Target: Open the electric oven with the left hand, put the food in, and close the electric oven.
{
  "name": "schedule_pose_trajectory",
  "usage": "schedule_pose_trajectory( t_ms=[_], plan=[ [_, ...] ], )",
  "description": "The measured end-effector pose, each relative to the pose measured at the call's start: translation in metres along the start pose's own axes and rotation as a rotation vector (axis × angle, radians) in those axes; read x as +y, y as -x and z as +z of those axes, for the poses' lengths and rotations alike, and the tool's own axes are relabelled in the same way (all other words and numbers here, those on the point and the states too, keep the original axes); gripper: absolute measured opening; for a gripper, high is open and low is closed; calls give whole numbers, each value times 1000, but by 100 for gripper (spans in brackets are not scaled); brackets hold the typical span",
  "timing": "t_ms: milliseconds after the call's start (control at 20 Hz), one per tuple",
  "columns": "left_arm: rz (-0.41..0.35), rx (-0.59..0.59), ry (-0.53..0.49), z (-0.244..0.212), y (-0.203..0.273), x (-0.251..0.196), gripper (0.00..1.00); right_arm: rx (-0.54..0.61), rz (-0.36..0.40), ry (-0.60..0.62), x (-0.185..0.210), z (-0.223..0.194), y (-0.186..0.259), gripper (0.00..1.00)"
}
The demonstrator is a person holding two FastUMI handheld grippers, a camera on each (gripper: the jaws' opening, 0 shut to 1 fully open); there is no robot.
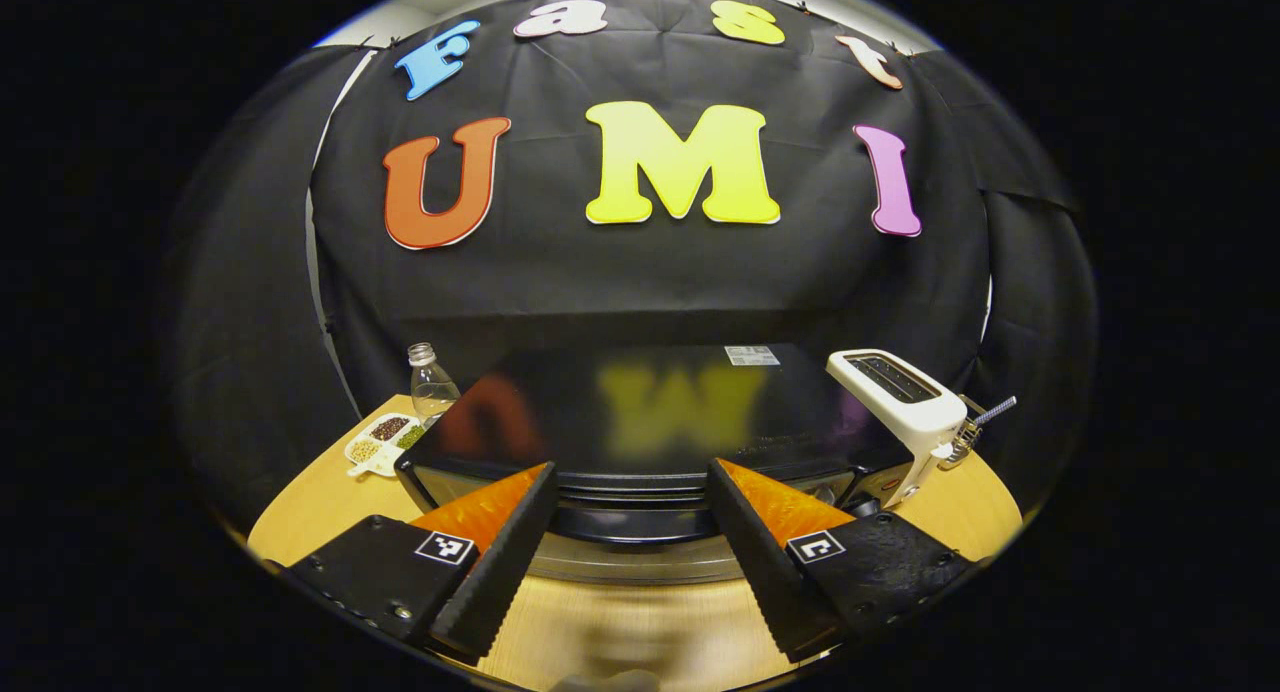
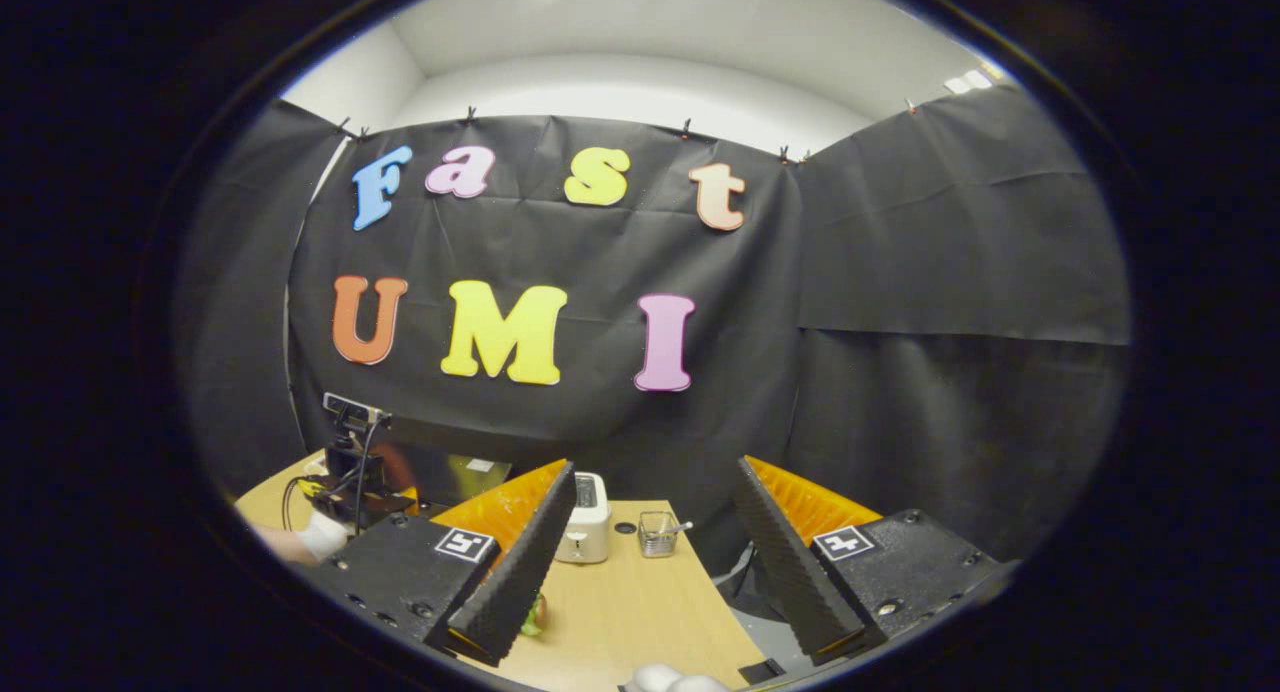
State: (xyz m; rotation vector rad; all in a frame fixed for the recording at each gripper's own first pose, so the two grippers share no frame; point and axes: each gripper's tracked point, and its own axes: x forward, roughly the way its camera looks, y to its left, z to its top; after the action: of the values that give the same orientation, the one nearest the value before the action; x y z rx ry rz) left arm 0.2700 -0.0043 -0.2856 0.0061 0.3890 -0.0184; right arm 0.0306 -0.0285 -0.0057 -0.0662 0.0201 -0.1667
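The black electric oven stands on the wooden table, its glossy top facing me. My left gripper is open, its fingers straddling the dark handle at the oven's upper front edge; contact is unclear. In the right gripper view the oven sits at the left, with a white-gloved hand holding the other gripper at its front. My right gripper hangs open above the table, nothing between its fingers. A small green and red food item peeks out beside its left finger.
A white toaster and a small wire basket stand right of the oven. A clear bottle and a divided dish of beans stand to its left. The toaster and basket lie ahead of the right gripper.
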Motion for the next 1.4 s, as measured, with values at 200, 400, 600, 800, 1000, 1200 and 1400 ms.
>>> schedule_pose_trajectory(
  t_ms=[200,400,600,800,1000,1200,1400],
  plan=[
    [0,5,-10,-2,8,0,98,-1,5,1,2,-2,0,100],
    [1,8,-13,-8,17,-1,99,10,14,6,5,-7,1,92],
    [-3,13,-19,-17,32,0,99,13,25,2,5,-9,6,100],
    [-5,25,-22,-31,49,0,99,19,37,3,7,-14,13,92],
    [-7,52,-20,-52,69,0,99,33,50,-1,7,-23,22,92],
    [-8,88,-20,-76,87,-2,99,45,57,-19,5,-30,31,92],
    [-12,115,-21,-95,96,-2,99,52,56,-13,3,-37,35,92]
  ],
)
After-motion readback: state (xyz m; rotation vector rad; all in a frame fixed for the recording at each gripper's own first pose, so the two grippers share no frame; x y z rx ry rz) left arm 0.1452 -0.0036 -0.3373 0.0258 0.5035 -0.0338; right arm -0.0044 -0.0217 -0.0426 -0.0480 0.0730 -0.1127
